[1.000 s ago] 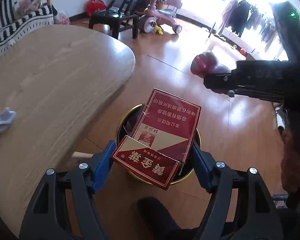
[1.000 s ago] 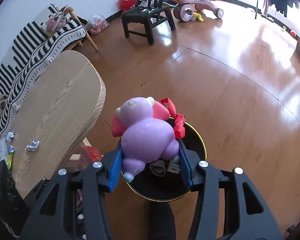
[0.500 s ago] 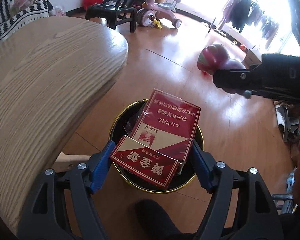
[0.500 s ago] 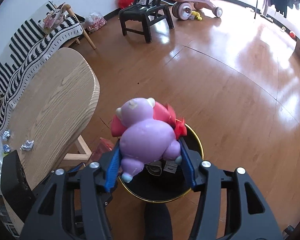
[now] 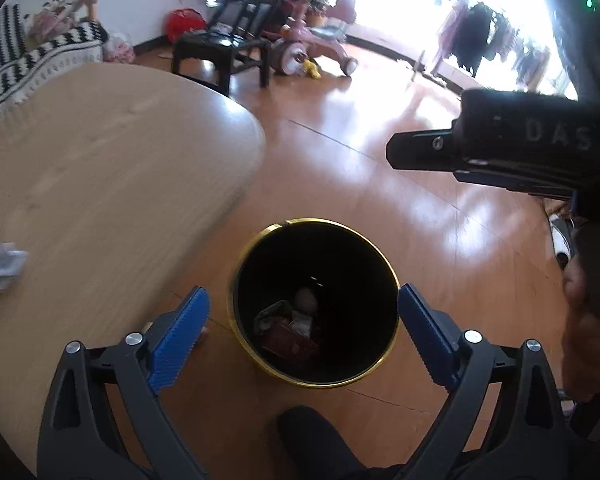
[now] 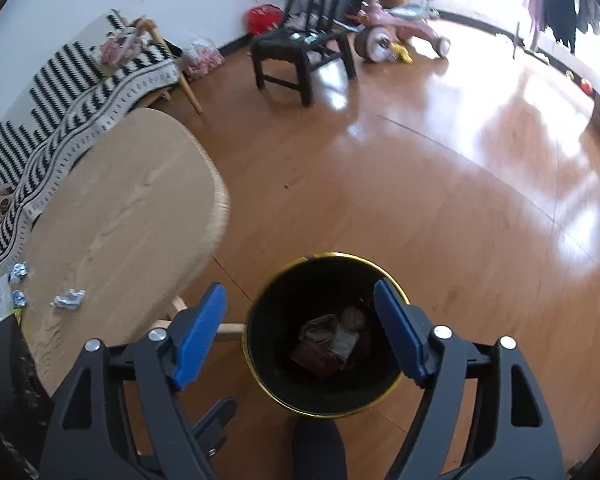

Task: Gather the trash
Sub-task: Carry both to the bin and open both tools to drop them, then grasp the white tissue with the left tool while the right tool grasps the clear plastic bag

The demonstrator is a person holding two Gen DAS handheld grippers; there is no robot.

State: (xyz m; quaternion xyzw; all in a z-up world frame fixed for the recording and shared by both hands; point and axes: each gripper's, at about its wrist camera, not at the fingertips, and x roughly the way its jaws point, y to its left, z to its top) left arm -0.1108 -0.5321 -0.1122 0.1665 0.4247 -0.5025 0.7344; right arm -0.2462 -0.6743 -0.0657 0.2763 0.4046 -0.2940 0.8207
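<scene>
Directly below both grippers a round trash bin (image 5: 314, 376) stands on the glossy wooden floor (image 5: 380, 184), black inside with a thin gold rim. The left gripper (image 5: 302, 322) hangs over its mouth with its ribbed blue fingers (image 5: 178, 340) spread to either side of the rim; the jaws are opening and nothing is between them. The right gripper (image 6: 300, 334) hovers over the same bin from a slightly different side, its jaws also opening and empty. Both point steeply down at the bin, which fits a drop straight into it.

At the bottom of the bin lies collected trash (image 6: 328, 340): a dark red flat box, a crumpled greyish wrapper and a pale rounded lump, though the shadow makes the shapes hard to tell apart. From the left wrist view the same heap (image 5: 288, 328) shows against the near wall.

Beside the bin, the oval light-wood counter (image 6: 112, 216) has a smooth grained top and a rounded edge. More trash remains on it: small crumpled silvery foil scraps (image 6: 69, 299) near its near end, well apart from the bin, and one crumpled scrap (image 5: 0, 266) in the left view. Judging by these, the task is partly done, with the scraps likely next to collect
</scene>
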